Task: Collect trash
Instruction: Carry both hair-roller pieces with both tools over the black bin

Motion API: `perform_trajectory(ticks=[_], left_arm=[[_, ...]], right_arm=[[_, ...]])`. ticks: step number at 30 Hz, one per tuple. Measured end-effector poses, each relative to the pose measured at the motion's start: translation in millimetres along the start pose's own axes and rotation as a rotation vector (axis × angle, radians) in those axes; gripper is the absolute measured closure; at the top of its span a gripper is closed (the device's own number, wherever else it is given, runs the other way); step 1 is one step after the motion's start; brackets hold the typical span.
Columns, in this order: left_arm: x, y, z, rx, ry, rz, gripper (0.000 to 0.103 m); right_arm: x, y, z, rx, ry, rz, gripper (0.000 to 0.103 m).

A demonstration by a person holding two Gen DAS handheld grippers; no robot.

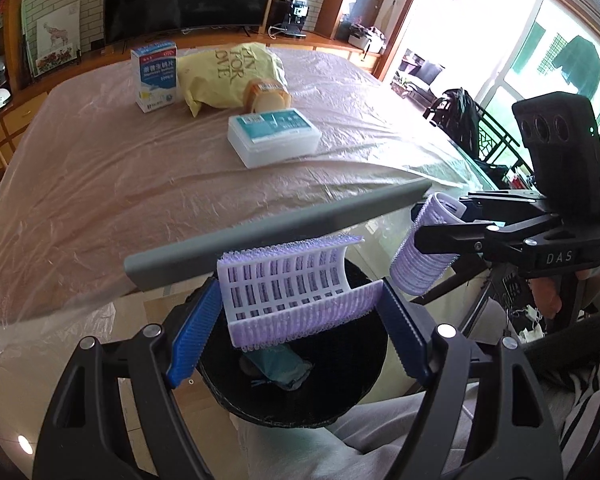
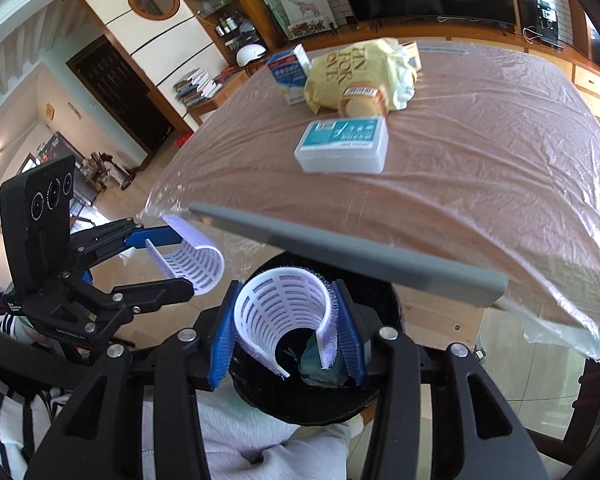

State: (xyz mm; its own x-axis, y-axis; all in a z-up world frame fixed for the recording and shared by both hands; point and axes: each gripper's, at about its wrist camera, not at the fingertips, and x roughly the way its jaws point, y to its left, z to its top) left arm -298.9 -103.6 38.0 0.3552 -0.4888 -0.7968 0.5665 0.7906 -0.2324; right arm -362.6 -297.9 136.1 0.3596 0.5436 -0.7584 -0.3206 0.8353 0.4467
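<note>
Left tool (image 1: 300, 332): matte black linkage arms with round silver screw heads at the pivots, two flat blue ribbed pads (image 1: 194, 338) at the tips; the right tool (image 2: 288, 336) is of the same build, black frame, silver screws, blue ribbed pads. Each carries an upright black camera block (image 1: 560, 152) with three round lenses in a row, and white lettering reading "DAS" sits on the right one's body. Person wears a black-and-white striped sleeve (image 2: 4, 408) and what looks like light grey trousers (image 2: 260, 448).
</note>
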Motion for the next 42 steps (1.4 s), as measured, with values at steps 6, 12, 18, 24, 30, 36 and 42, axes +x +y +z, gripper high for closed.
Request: perform_trajectory(ticks=[6,12,18,24,30,36,42], left_arm=[[10.3,-2.2,-11.6,0.007,0.039,0.0,0.023],[21.1,-2.0,-24.0,0.004,0.073,0.007,0.024],[30.3,0.1,-31.4,0.01,0.104,0.016,0.023],[40.3,-0.9,-34.5,0.017,0.127,0.025,0.023],[51.4,-3.0,-35.2,0.031,0.147,0.032,0.023],[59.8,-5.0,-33.9,0.04,0.154,0.039,0.023],[66.3,-4.6,-33.3,0.04,0.159,0.044,0.023]], right_arm=[[13.8,3.0,-11.6,-0.011,0.042,-0.011,0.059],[24.8,3.7,-18.1,-0.018,0.07,-0.027,0.059],[35.4,2.5,-20.1,-0.027,0.09,-0.044,0.059],[44.0,-1.4,-22.4,-0.029,0.103,-0.054,0.059],[54.0,-2.6,-20.9,-0.032,0.112,-0.065,0.059],[59.7,-2.4,-22.8,-0.04,0.122,-0.079,0.059],[63.2,-3.6,-23.1,-0.039,0.13,-0.084,0.059]])
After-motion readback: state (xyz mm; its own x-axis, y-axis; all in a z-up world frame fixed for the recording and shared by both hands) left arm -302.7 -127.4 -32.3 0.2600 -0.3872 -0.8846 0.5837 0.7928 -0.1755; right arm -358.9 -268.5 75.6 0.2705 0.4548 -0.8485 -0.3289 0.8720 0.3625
